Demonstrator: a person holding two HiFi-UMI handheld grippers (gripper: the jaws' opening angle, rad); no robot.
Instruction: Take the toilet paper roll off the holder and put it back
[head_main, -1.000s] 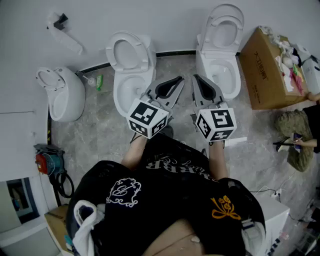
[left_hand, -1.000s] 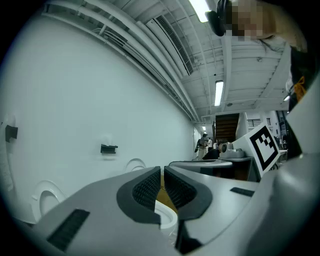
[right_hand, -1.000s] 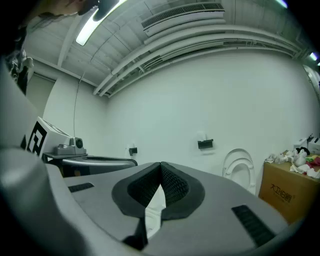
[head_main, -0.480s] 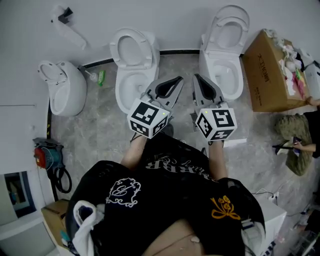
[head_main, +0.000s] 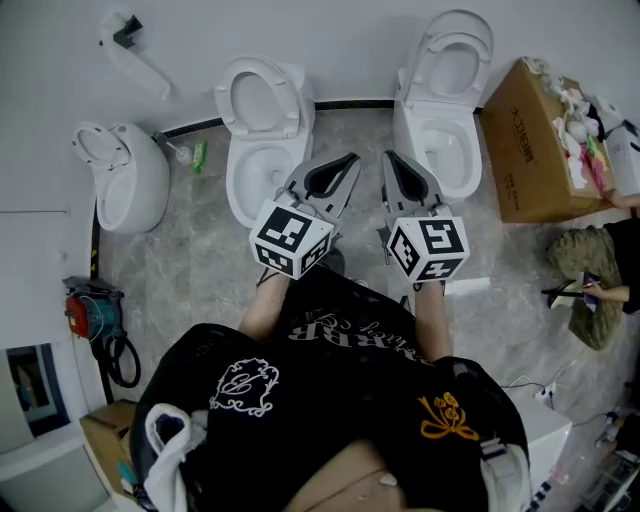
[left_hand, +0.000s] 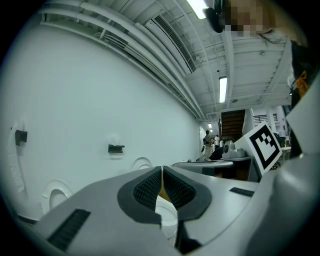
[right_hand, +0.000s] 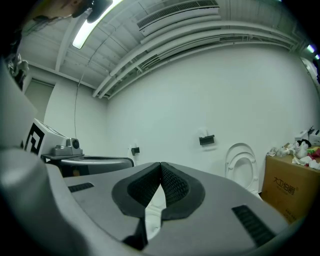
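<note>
Toilet paper roll (right_hand: 202, 131): seen only as a faint pale shape on top of the black holder (right_hand: 206, 140) fixed to the white wall (right_hand: 210, 90). It is too small to confirm further. It lies well beyond the tips of the right gripper's fingers, above them and off to their right, and nothing touches it.

Right gripper (right_hand: 161, 165) (head_main: 389, 157): fingers fully together, pads meeting at the tips, nothing gripped.

Left gripper (left_hand: 162, 168) (head_main: 351, 159): fingers likewise closed tip to tip, nothing held between them.

A similar black bracket (left_hand: 116, 148) shows on the wall beyond the left fingers, above and to their left. Whether it carries a roll cannot be told.

In the head view both grippers are side by side, near but apart, over the grey floor (head_main: 200, 260). Just beyond the left fingers stands a white toilet (head_main: 262, 130), lid up. Beyond the right fingers stands a second toilet (head_main: 445, 110), lid up. An open cardboard box (head_main: 525, 140) sits right of it.
</note>
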